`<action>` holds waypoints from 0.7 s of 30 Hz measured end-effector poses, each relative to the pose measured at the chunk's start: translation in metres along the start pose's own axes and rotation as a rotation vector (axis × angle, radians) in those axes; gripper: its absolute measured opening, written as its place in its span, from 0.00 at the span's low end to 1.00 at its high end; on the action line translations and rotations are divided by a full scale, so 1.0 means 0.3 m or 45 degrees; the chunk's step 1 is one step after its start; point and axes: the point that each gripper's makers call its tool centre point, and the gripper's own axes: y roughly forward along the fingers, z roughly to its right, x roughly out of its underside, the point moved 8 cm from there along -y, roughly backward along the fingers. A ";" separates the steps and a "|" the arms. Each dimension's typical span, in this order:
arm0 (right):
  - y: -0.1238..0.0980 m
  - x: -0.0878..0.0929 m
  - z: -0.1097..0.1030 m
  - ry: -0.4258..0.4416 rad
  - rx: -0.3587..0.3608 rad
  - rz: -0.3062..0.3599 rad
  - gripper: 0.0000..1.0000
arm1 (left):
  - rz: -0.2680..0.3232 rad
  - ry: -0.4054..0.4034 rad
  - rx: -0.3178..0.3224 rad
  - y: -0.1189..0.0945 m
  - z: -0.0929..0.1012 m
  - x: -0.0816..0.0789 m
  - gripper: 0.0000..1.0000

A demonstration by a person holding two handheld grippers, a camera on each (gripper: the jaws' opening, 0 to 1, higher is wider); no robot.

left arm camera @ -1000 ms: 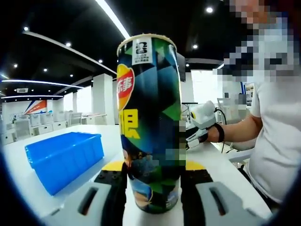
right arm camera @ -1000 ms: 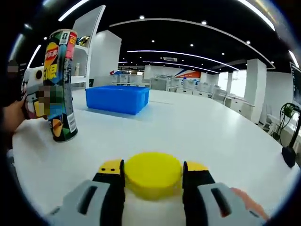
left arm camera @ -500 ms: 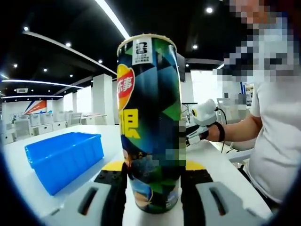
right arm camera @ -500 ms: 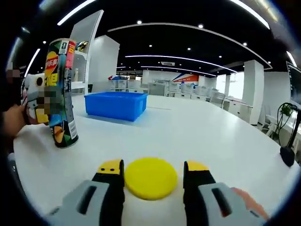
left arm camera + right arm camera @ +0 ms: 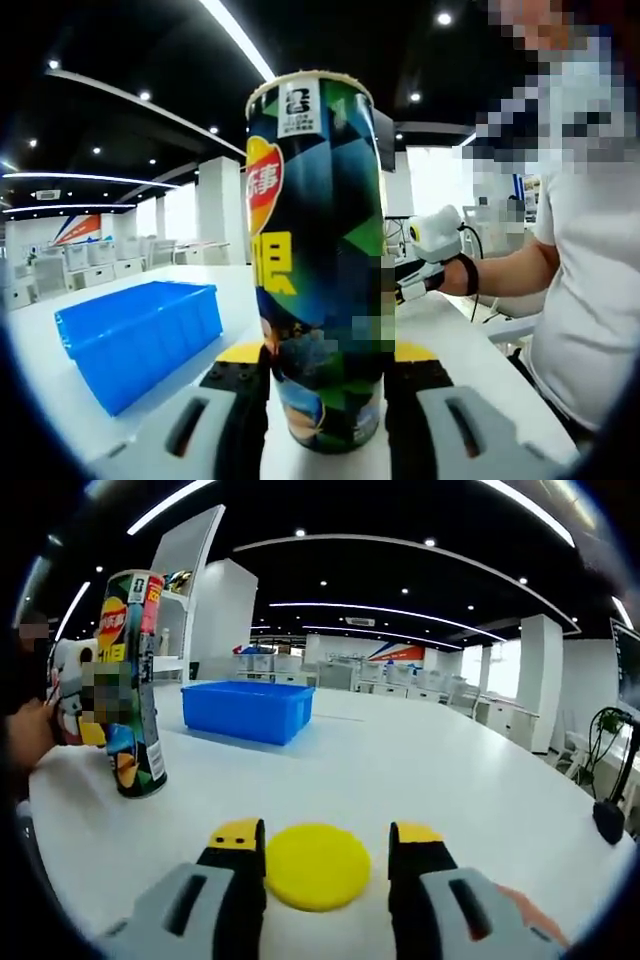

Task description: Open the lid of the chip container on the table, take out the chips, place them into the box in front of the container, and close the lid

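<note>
In the left gripper view a tall dark chip can (image 5: pixel 318 260) with a red-and-yellow logo stands upright on the white table (image 5: pixel 460 345). My left gripper (image 5: pixel 325 360) is shut on its lower part. In the right gripper view the same chip can (image 5: pixel 128 680) stands at the left without a lid, and the left gripper (image 5: pixel 65 695) shows behind it. The yellow lid (image 5: pixel 318 865) lies flat on the table between the jaws of my right gripper (image 5: pixel 328 838), which is open and clear of it. The right gripper (image 5: pixel 425 270) also appears beyond the can, in a hand.
A blue box (image 5: pixel 250 710) sits on the table past the can, seen as a blue box (image 5: pixel 135 335) at the left of the left gripper view. A person in a white shirt (image 5: pixel 590 300) stands at the table edge. A black object (image 5: pixel 608 815) rests at the far right.
My right gripper has let go of the yellow lid, which now lies flat on the table, and the jaws stand apart from it. The left gripper still holds the can in place.
</note>
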 end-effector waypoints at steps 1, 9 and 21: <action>0.001 0.001 0.001 -0.007 -0.001 -0.002 0.46 | 0.002 -0.001 -0.002 0.000 0.000 0.000 0.46; 0.002 0.007 0.014 -0.020 0.017 0.000 0.43 | 0.027 -0.001 -0.014 -0.001 0.001 0.004 0.45; -0.009 0.011 0.016 0.012 0.016 0.020 0.39 | 0.042 -0.012 -0.033 -0.001 0.011 0.005 0.44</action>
